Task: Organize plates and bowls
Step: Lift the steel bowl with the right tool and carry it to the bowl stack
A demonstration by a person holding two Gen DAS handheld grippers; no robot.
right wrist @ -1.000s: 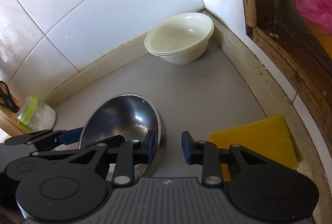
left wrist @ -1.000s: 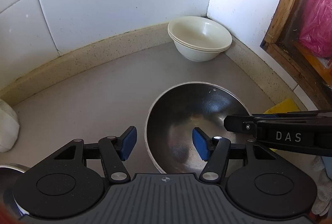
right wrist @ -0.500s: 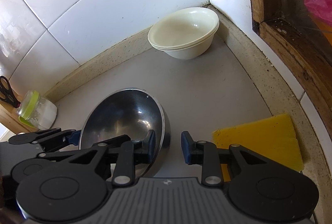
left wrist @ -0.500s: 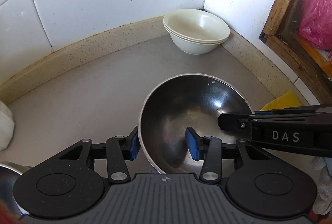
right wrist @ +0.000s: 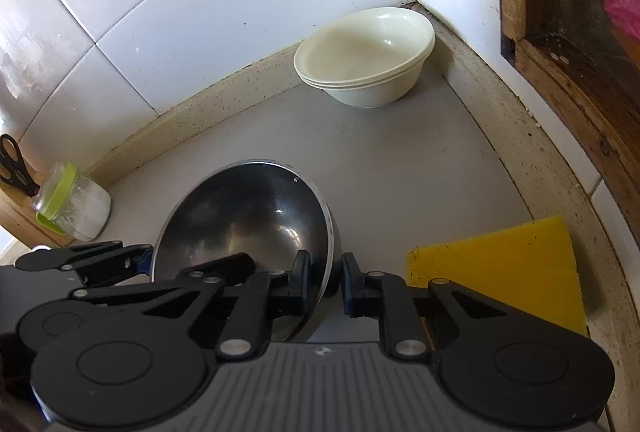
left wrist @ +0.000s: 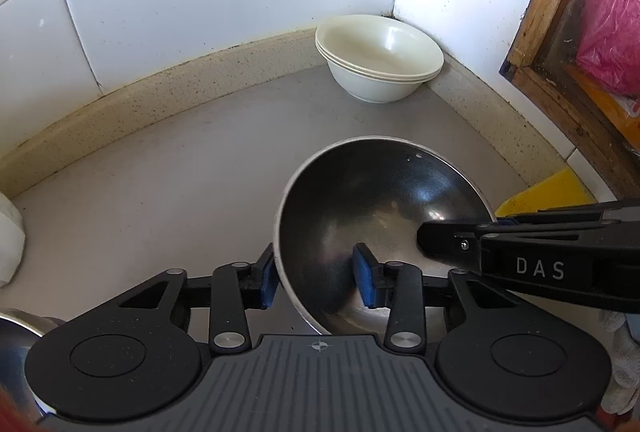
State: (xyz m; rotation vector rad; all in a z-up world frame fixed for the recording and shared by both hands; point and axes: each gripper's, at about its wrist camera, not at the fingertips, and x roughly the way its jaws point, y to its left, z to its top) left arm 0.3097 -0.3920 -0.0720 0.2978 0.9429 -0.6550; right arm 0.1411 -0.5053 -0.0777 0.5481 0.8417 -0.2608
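Note:
A steel bowl (left wrist: 384, 199) sits on the grey counter, and I have it from both sides. My left gripper (left wrist: 316, 282) straddles its left rim, one blue pad outside against the wall and one inside. Its jaws are closing, and a gap still shows at the inner pad. My right gripper (right wrist: 325, 274) is shut on the right rim of the steel bowl (right wrist: 248, 216). Its black fingers (left wrist: 448, 244) reach in from the right in the left wrist view. A stack of cream bowls (left wrist: 380, 59) (right wrist: 368, 51) stands in the far tiled corner.
A yellow sponge (right wrist: 496, 272) lies right of the steel bowl by the counter's raised edge. A green-lidded jar (right wrist: 72, 207) and scissors (right wrist: 12, 163) are at the left. A wooden window frame (right wrist: 560, 31) runs along the right. Another steel rim (left wrist: 20, 328) shows at lower left.
The left jaws have narrowed from wide apart to close around the steel bowl's left rim. The right jaws have pinched shut on its right rim. Both hands stayed roughly in place.

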